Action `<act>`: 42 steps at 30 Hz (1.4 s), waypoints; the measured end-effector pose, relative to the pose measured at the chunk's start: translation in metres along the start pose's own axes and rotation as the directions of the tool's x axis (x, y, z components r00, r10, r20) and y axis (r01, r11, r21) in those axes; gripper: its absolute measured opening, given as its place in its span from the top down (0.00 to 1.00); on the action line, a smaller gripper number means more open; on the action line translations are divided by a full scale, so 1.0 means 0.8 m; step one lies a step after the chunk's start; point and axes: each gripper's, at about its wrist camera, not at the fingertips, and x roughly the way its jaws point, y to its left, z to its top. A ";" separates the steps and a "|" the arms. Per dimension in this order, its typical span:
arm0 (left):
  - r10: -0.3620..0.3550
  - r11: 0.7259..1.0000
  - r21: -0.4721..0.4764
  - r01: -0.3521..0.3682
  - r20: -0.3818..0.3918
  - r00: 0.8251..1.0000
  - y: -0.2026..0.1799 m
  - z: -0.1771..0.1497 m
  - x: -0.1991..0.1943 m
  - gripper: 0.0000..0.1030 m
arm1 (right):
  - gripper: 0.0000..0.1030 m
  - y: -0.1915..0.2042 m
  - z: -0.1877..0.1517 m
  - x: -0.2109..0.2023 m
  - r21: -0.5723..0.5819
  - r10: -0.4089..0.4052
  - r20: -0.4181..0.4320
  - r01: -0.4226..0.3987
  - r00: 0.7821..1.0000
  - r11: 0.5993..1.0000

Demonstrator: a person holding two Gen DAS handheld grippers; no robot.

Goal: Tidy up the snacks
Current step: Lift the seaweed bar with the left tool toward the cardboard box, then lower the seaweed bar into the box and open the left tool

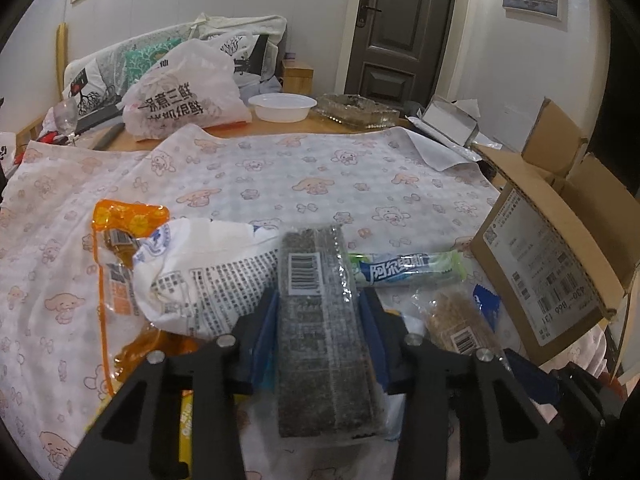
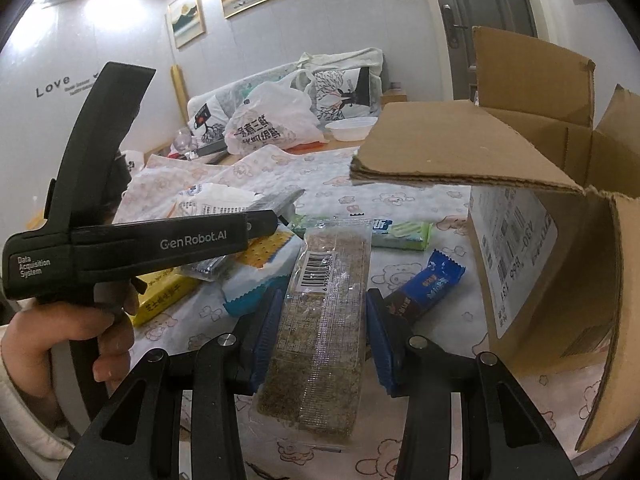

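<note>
Cartoon-printed cloth [image 1: 280, 168] covers the table, with an open cardboard box [image 1: 552, 264] at its right edge. Through the left wrist camera, the left gripper [image 1: 318, 312] points forward over the near edge, its blue pads pressed against both sides of a dark seaweed-snack pack [image 1: 320, 320]; a white printed bag [image 1: 208, 272] lies just left, a green wafer bar [image 1: 408, 272] just right. Through the right wrist camera, the right gripper [image 2: 320, 316] sits low near the same edge, clamped on a pale grain-bar pack [image 2: 324, 320], beside the box. A hand [image 2: 80, 336] grips the left gripper's handle, held level above the snacks.
</note>
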 end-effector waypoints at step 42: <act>-0.358 0.921 0.256 0.295 0.252 0.899 -0.115 0.117 -0.213 0.63 | 0.63 -0.064 0.138 -0.152 -0.065 -0.039 0.176 0.051 0.984 0.997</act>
